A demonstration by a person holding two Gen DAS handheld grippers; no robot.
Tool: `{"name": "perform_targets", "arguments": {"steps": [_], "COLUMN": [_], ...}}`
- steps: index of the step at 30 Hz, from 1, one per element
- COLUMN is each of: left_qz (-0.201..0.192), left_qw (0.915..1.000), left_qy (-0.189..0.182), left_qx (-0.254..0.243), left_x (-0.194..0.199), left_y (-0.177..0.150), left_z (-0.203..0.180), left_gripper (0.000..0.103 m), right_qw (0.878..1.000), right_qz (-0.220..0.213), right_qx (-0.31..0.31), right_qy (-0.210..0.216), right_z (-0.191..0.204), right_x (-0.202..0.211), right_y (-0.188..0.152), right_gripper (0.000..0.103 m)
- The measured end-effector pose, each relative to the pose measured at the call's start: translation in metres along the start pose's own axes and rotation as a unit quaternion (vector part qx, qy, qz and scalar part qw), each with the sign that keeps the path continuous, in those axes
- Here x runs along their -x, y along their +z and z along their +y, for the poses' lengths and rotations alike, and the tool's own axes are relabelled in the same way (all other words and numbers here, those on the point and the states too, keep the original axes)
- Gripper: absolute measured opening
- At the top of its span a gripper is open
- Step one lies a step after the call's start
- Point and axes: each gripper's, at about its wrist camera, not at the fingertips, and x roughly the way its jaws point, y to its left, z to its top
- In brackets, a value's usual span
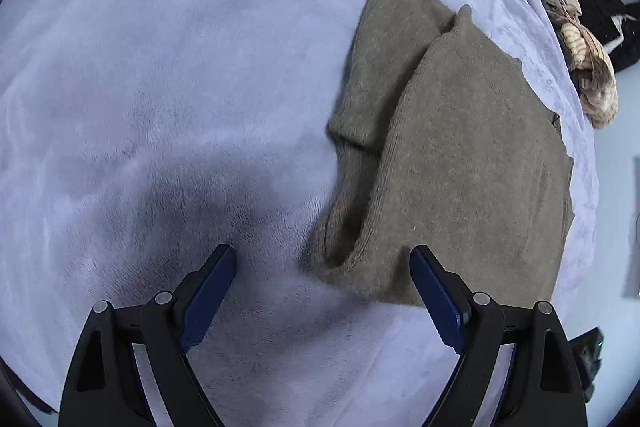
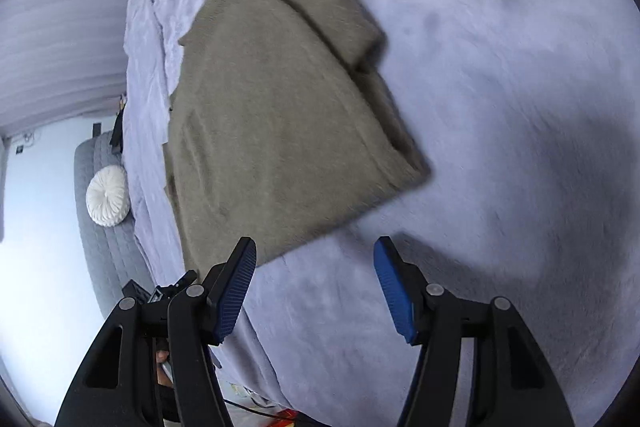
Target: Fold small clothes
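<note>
An olive-brown knit garment (image 1: 460,155) lies folded on a lavender plush blanket (image 1: 160,87), with a folded sleeve part (image 1: 384,59) sticking out at its far left. My left gripper (image 1: 322,255) is open and empty, hovering just above the garment's near corner. In the right wrist view the same garment (image 2: 272,115) lies ahead and to the left on the blanket (image 2: 500,67). My right gripper (image 2: 316,247) is open and empty, just short of the garment's near edge.
A patterned tan cloth (image 1: 580,59) and a dark item (image 1: 604,19) lie past the blanket's right edge. In the right wrist view a grey quilted seat (image 2: 100,211) with a white round cushion (image 2: 108,195) stands left of the bed edge.
</note>
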Motion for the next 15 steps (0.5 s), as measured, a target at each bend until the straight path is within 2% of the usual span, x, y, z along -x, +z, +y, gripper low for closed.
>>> {"name": "perform_targets", "arguments": {"steps": [3, 4, 5, 6, 7, 8, 10, 12, 15], "left_qz": [-0.02, -0.028, -0.034, -0.033, -0.028, -0.031, -0.048, -0.06, -0.049], "left_qw": [0.9997, 0.9993, 0.9989, 0.999, 0.9992, 0.9993, 0.998, 0.9955, 0.996], "left_qy": [-0.005, -0.007, -0.008, -0.012, -0.021, -0.021, -0.002, 0.009, 0.02], "left_qx": [0.016, 0.025, 0.031, 0.027, 0.018, 0.007, -0.041, -0.072, -0.072], "left_x": [-0.004, -0.005, -0.007, -0.009, -0.011, -0.009, 0.003, 0.01, -0.004], "left_y": [0.002, 0.004, 0.008, 0.011, 0.014, 0.015, 0.013, 0.004, -0.004], "left_z": [-0.004, -0.004, -0.005, -0.007, -0.011, -0.015, -0.031, -0.035, -0.02], "left_gripper": [0.089, 0.084, 0.058, 0.041, 0.022, 0.018, 0.016, 0.016, 0.016], "right_qw": [0.998, 0.997, 0.995, 0.993, 0.993, 0.995, 0.999, 0.995, 0.988], "right_qz": [-0.038, -0.055, -0.069, -0.074, -0.072, -0.058, -0.05, -0.05, -0.045], "right_qx": [-0.041, -0.051, -0.063, -0.075, -0.079, -0.065, -0.004, 0.066, 0.107], "right_qy": [0.022, 0.032, 0.043, 0.056, 0.058, 0.049, -0.006, -0.048, -0.1], "right_z": [-0.014, -0.016, -0.016, -0.016, -0.013, -0.006, 0.019, 0.041, 0.044], "right_x": [-0.006, -0.008, -0.01, -0.014, -0.018, -0.021, -0.019, -0.012, -0.014], "right_y": [0.005, 0.01, 0.017, 0.024, 0.03, 0.035, 0.041, 0.038, 0.041], "right_gripper": [0.065, 0.065, 0.064, 0.06, 0.025, 0.01, 0.01, 0.01, 0.01]}}
